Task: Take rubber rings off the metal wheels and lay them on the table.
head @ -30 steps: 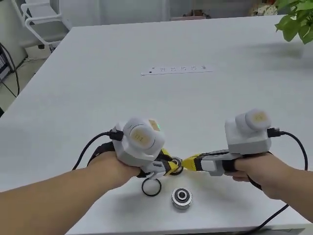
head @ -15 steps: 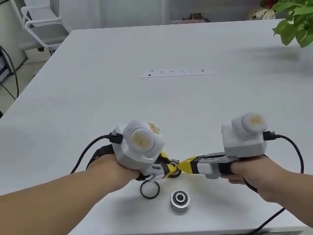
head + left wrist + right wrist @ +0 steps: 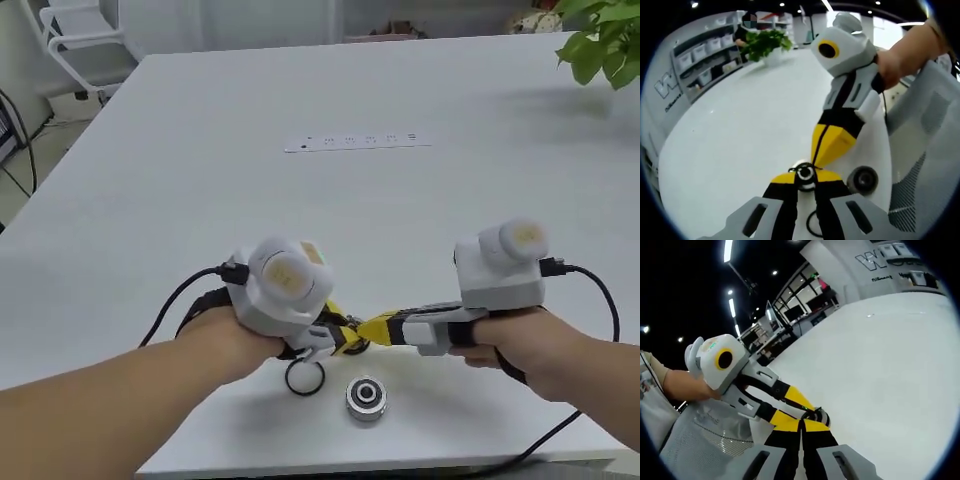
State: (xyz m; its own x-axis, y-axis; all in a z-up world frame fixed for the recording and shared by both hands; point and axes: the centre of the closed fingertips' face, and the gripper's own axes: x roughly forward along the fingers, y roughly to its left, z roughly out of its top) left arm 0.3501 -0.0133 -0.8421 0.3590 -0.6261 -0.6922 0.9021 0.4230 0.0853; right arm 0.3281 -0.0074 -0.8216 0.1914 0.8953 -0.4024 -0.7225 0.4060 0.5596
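Ring-stripping seems in hand: left tool clamps a small silver metal wheel above the white counter; right tool, jaws pressed together, touches its rim. Next: peel its black rubber ring off.

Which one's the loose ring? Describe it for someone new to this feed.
At the near edge of the white table, just below the left hand-held gripper, lies a thin black rubber ring. Unlike the metal wheel beside it, it is an empty hoop.
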